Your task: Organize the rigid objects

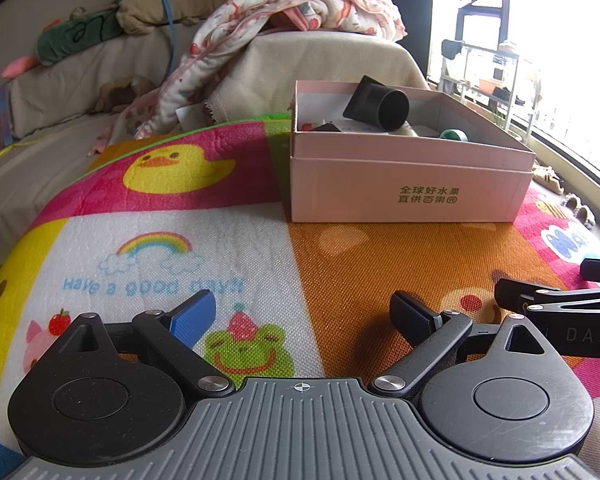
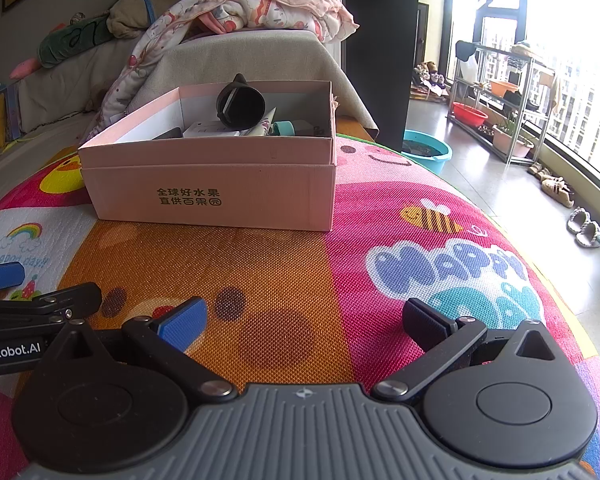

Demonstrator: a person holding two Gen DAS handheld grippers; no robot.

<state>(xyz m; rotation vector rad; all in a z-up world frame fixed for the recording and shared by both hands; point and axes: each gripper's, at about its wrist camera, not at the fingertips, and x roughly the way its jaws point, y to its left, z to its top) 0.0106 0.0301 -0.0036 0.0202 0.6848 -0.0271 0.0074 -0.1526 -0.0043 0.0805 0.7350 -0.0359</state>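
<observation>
Looks basically wrapped up to me: the black nozzle [image 1: 380, 106], a teal ring [image 2: 283, 127] and some other bits (can't make them all out) sit inside the pink box [image 2: 220, 184], and the mat [image 2: 260, 280] in front shows nothing loose. My left claw [image 1: 302, 314] and right claw [image 2: 304, 320] are both spread wide, holding nothing, side by side near the box.
</observation>
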